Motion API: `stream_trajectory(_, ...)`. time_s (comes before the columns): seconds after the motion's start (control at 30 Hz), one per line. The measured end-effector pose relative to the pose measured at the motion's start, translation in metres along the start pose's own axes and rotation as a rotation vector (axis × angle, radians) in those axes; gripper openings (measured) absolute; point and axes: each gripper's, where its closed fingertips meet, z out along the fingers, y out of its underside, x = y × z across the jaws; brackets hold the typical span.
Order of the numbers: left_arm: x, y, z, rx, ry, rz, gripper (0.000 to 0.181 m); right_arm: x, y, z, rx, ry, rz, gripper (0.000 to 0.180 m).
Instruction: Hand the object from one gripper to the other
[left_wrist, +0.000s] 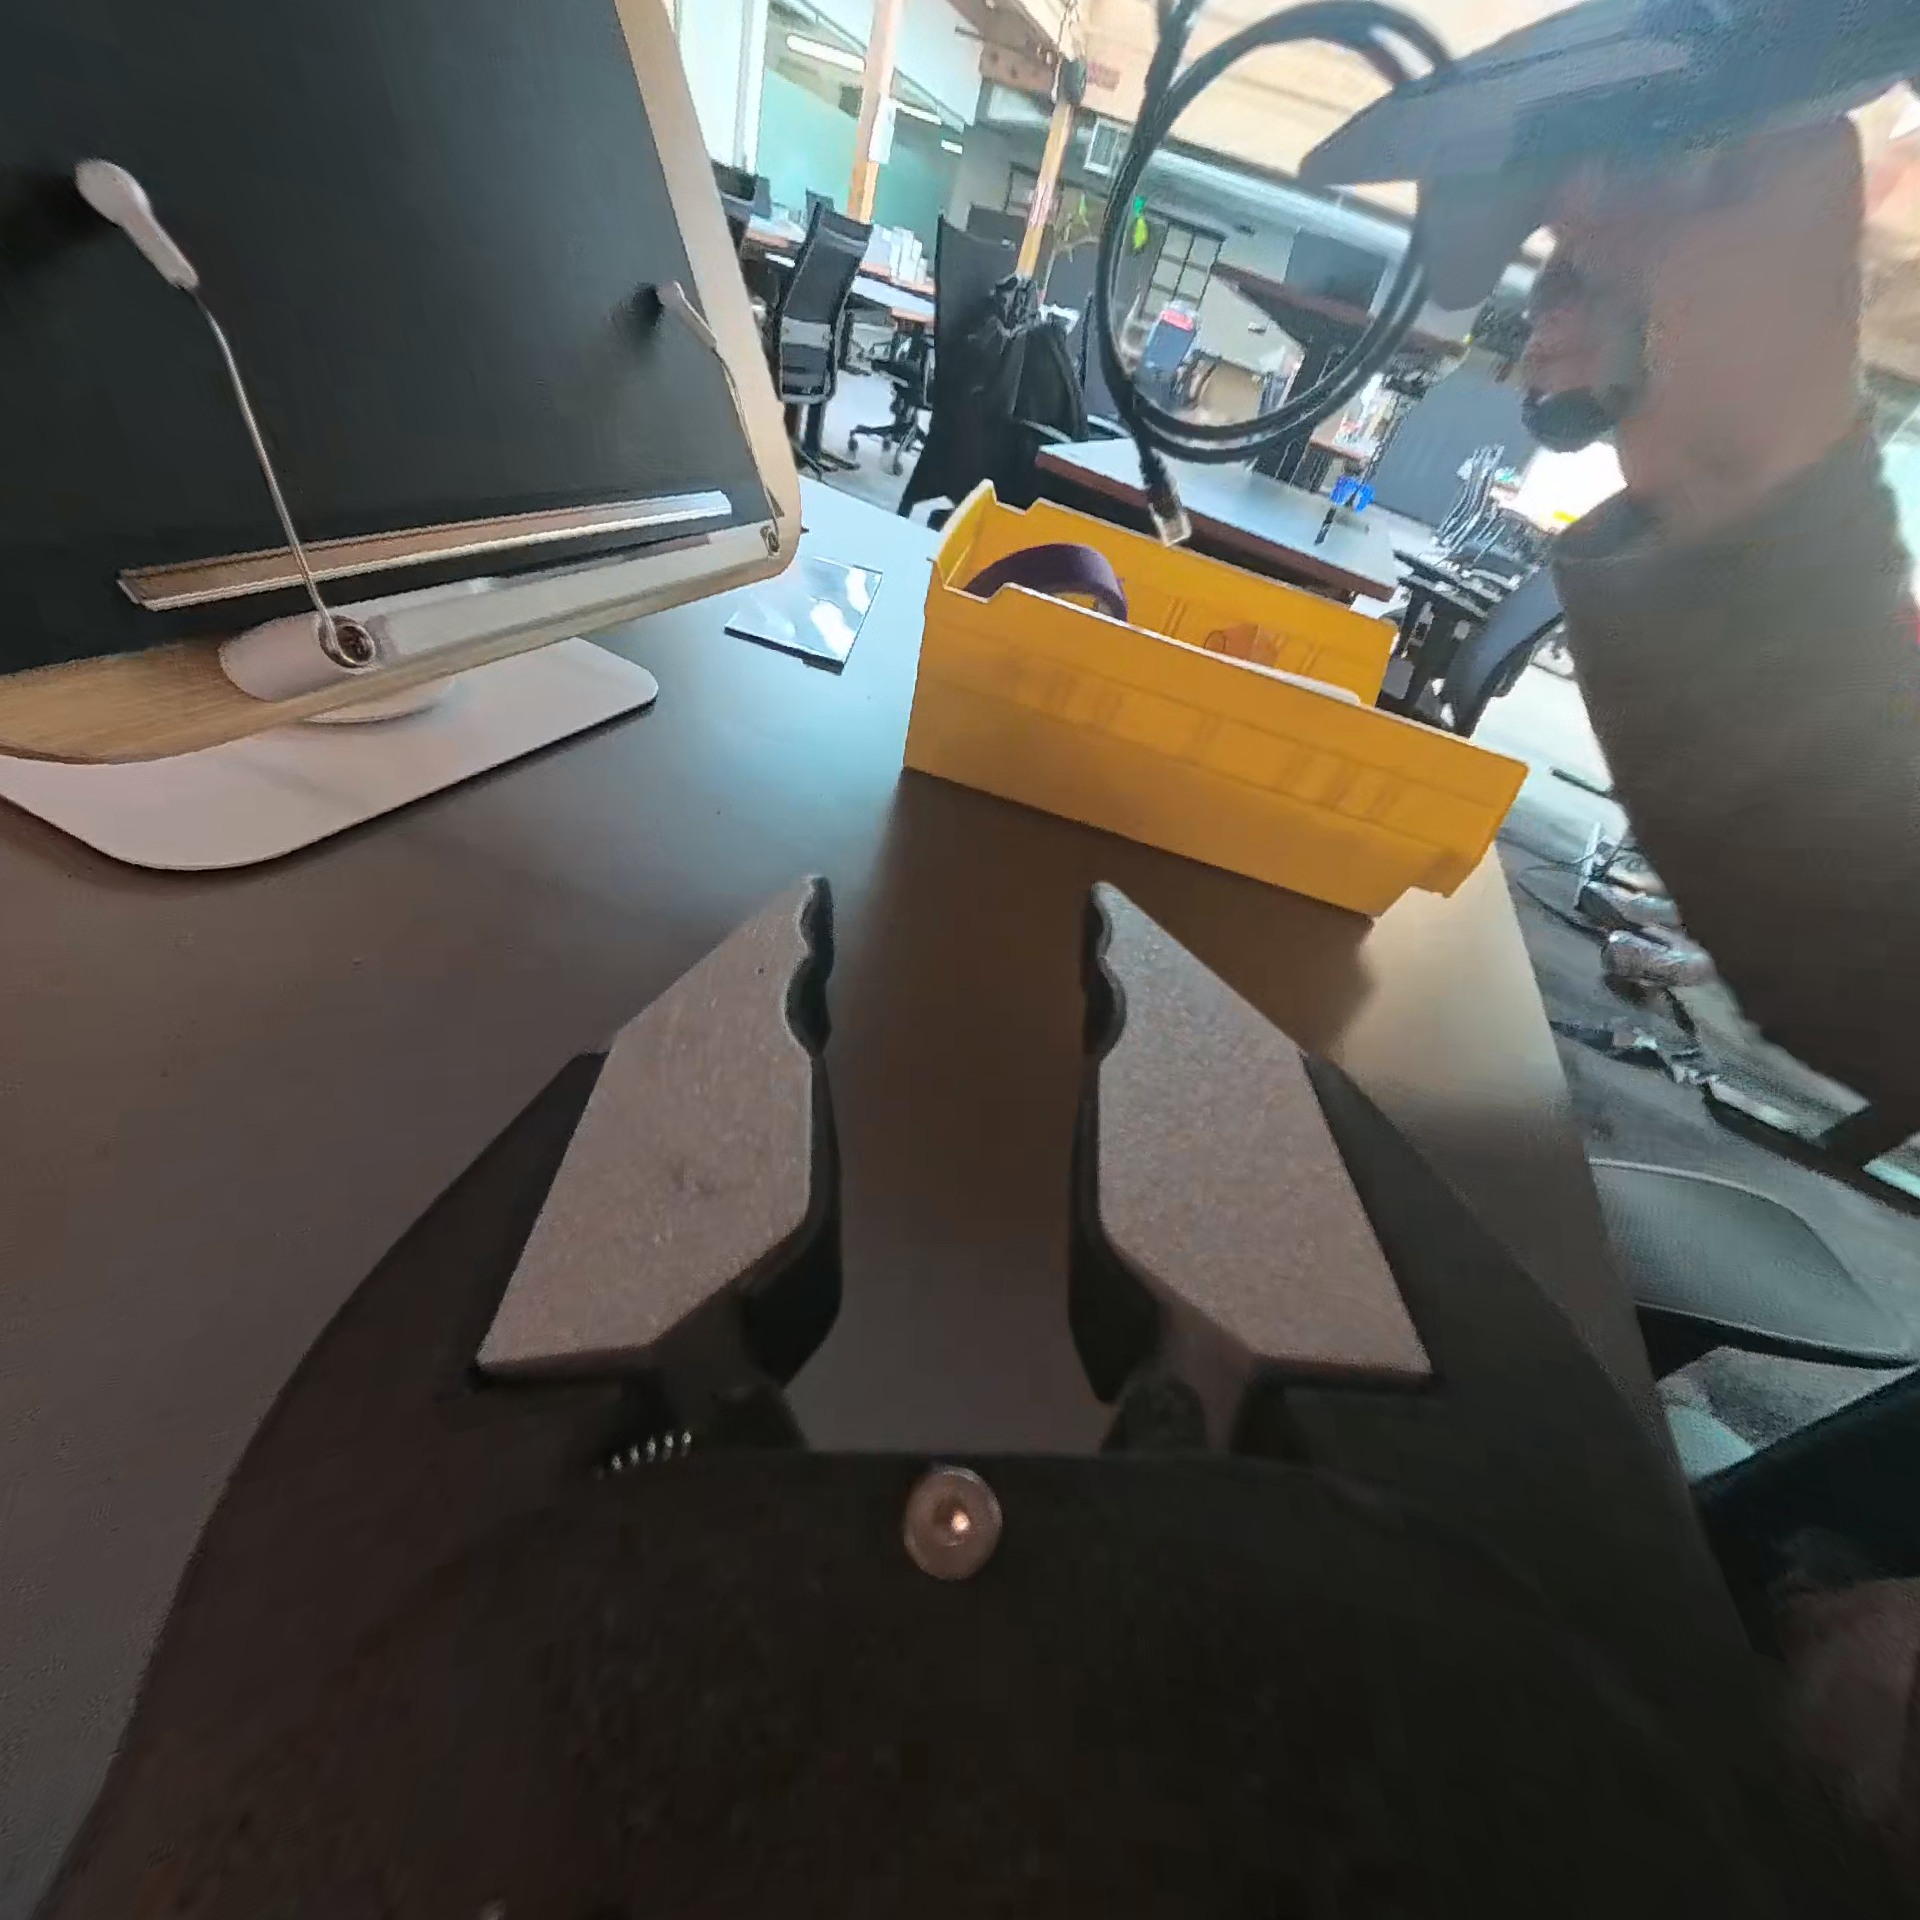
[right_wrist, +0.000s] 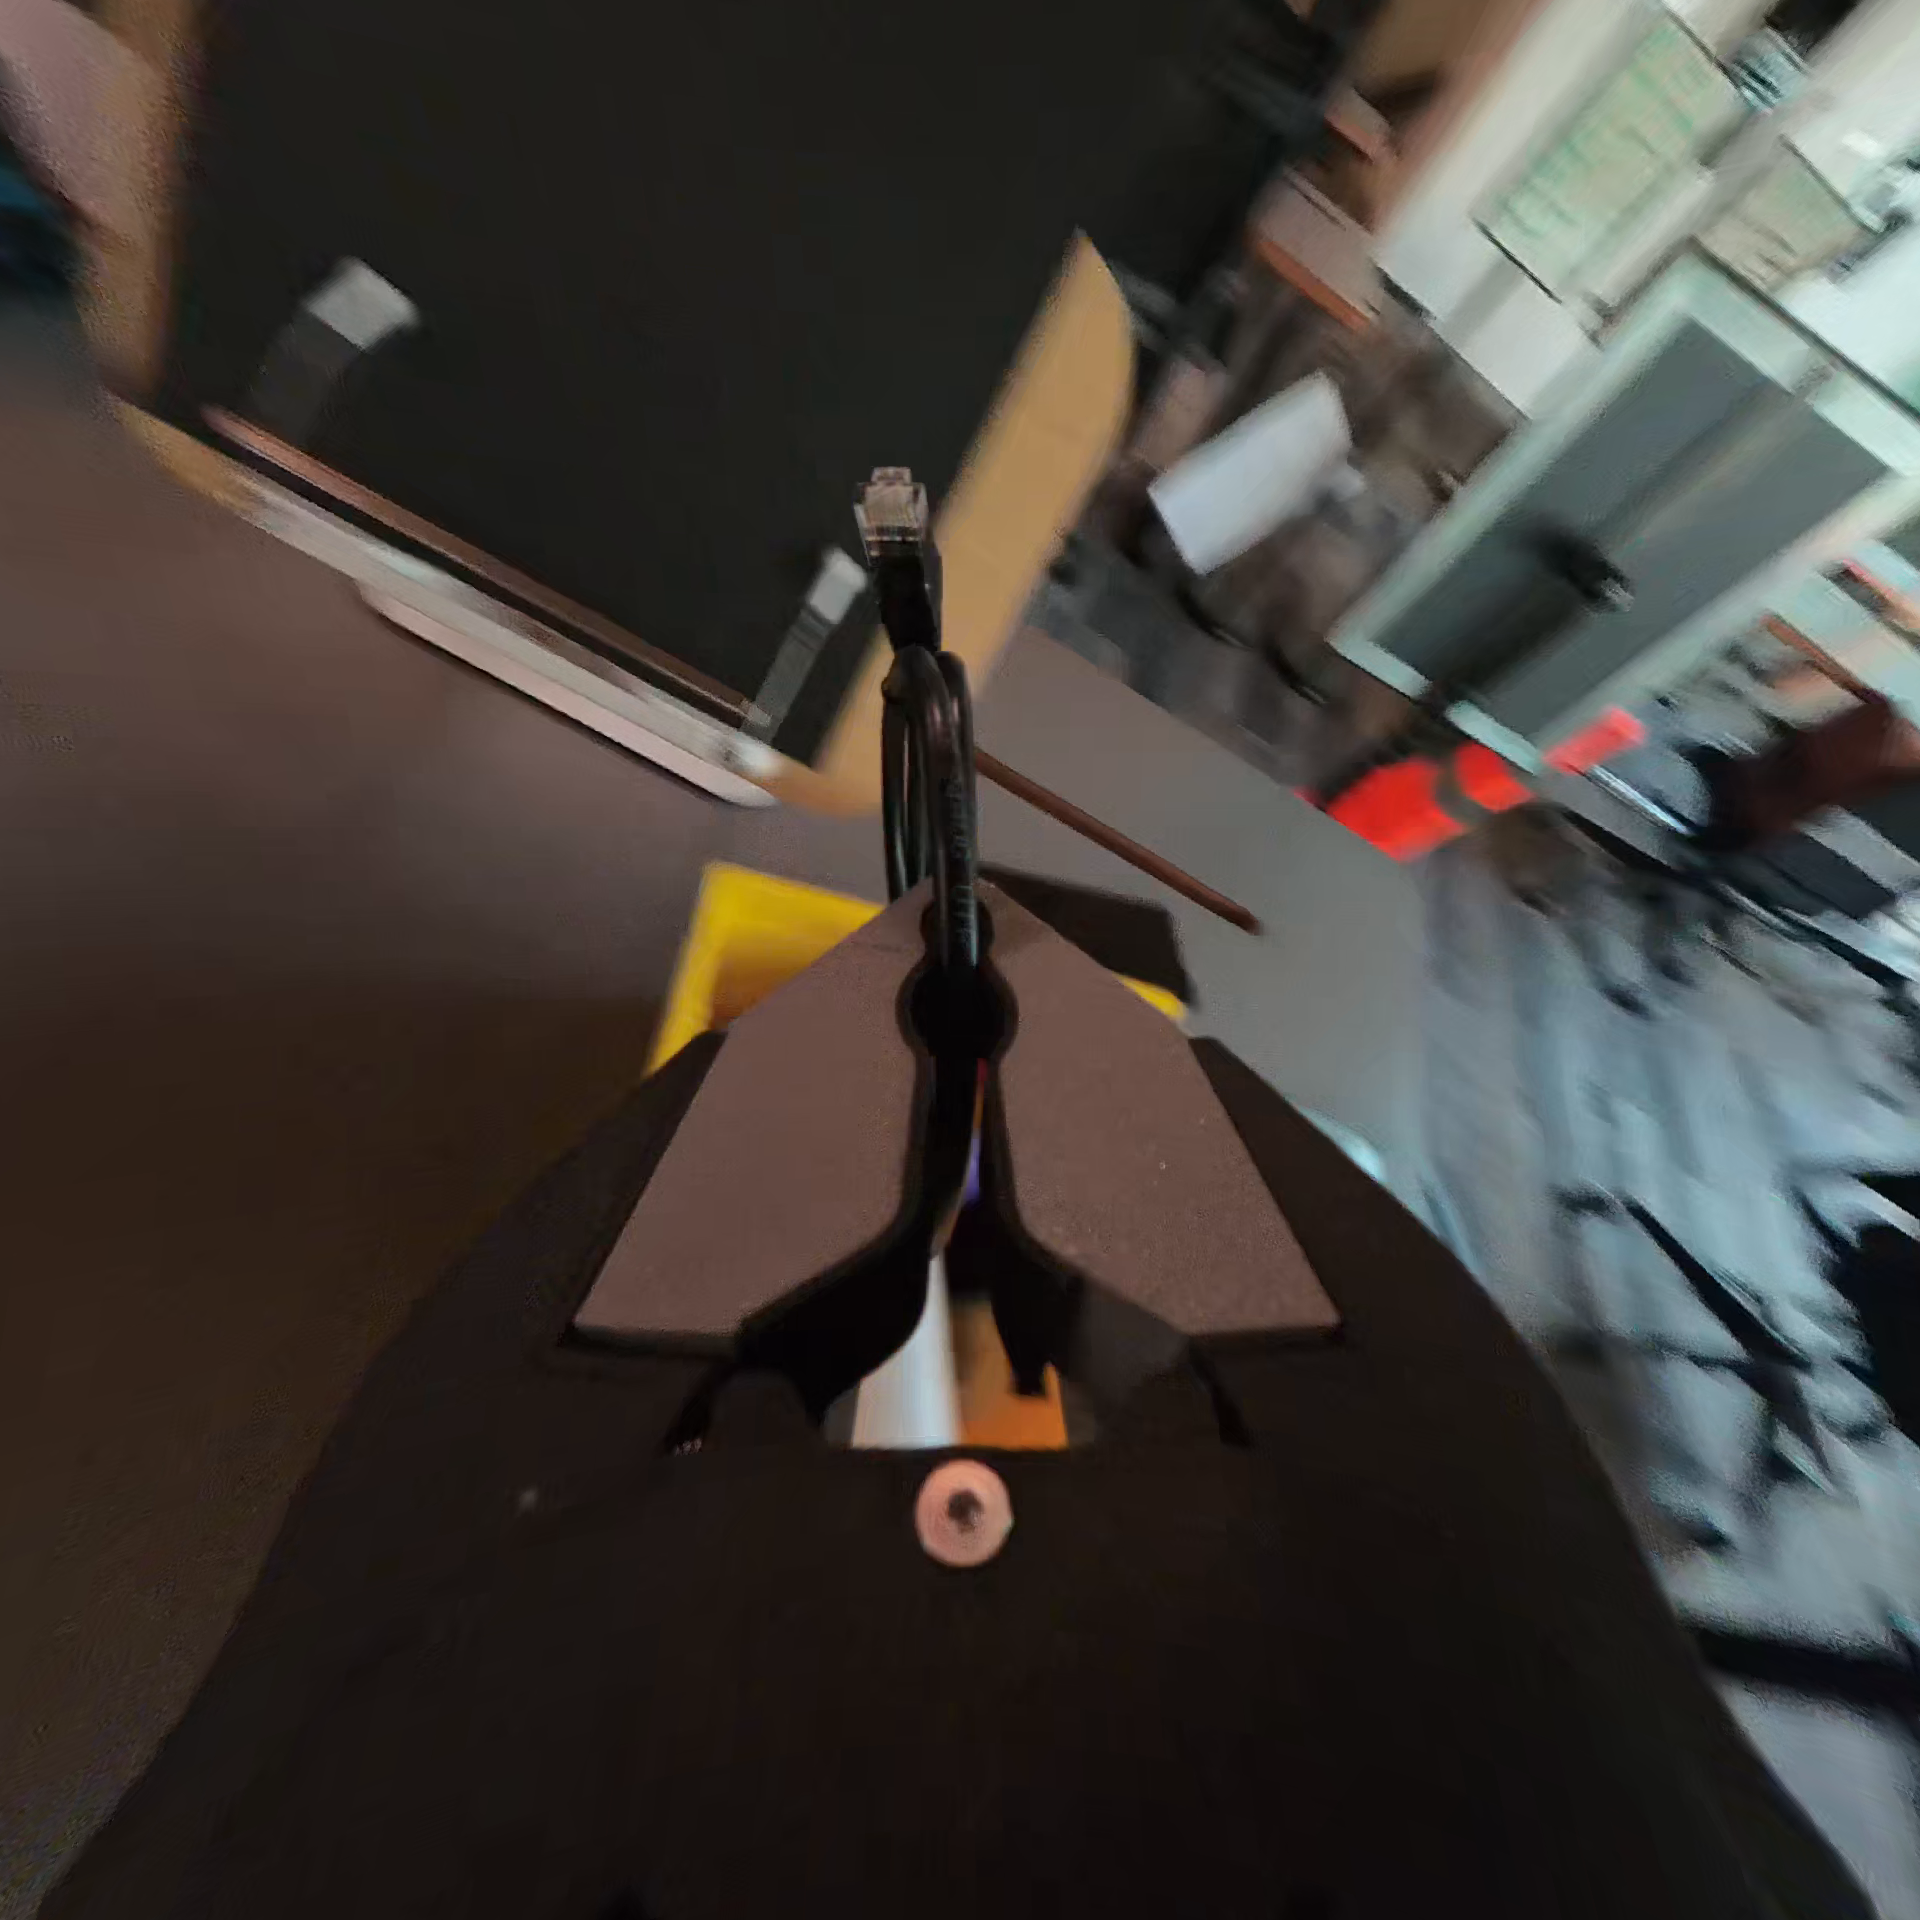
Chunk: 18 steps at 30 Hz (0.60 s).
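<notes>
A coiled black network cable (right_wrist: 920, 748) with a clear plug (right_wrist: 890, 511) is clamped between my right gripper's (right_wrist: 951, 920) tips and sticks out ahead of them. In the left wrist view the same cable (left_wrist: 1143, 260) hangs as a loop at the upper right, its plug (left_wrist: 1166, 509) dangling above the yellow bin (left_wrist: 1195, 748), held by the blurred right gripper (left_wrist: 1507, 114) and a hand. My left gripper (left_wrist: 956, 935) is open and empty, low over the dark table (left_wrist: 416, 1039), short of the bin.
A book stand (left_wrist: 343, 436) with a white base stands at the left of the table. A small shiny card (left_wrist: 805, 613) lies behind it. The yellow bin holds a purple item (left_wrist: 1049, 571). The table's right edge (left_wrist: 1558, 1039) drops to the floor and chairs. The tips of one gripper are about 30 cm away from the tips of the other.
</notes>
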Motion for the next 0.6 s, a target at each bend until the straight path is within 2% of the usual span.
stream_trajectory(0.1, 0.003, 0.006, 0.003, -0.034, -0.006, 0.037, 0.044, 0.024, 0.060, 0.031, -0.227, 0.088, -0.018, 0.000)
stream_trajectory(0.2, 0.006, 0.010, 0.005, -0.058, -0.010, 0.070, 0.046, 0.000, 0.122, 0.063, -0.444, -0.026, 0.010, 0.000)
stream_trajectory(0.27, 0.006, 0.016, 0.007, -0.084, -0.025, 0.097, 0.046, -0.010, 0.139, 0.065, -0.539, -0.033, -0.015, 0.016)
stream_trajectory(0.33, 0.006, 0.024, 0.009, -0.118, -0.049, 0.131, 0.049, -0.007, 0.117, 0.062, -0.466, 0.040, -0.055, 0.036)
stream_trajectory(0.4, 0.002, 0.027, 0.011, -0.135, -0.103, 0.159, 0.061, -0.019, 0.080, 0.053, -0.362, 0.027, -0.051, 0.047)
stream_trajectory(0.47, 0.007, 0.027, 0.012, -0.145, -0.111, 0.201, 0.062, -0.052, 0.044, 0.046, -0.268, -0.079, -0.039, 0.055)
stream_trajectory(0.6, 0.023, 0.020, 0.010, -0.145, -0.130, 0.297, 0.067, -0.151, -0.010, 0.038, -0.080, -0.388, -0.028, 0.055)
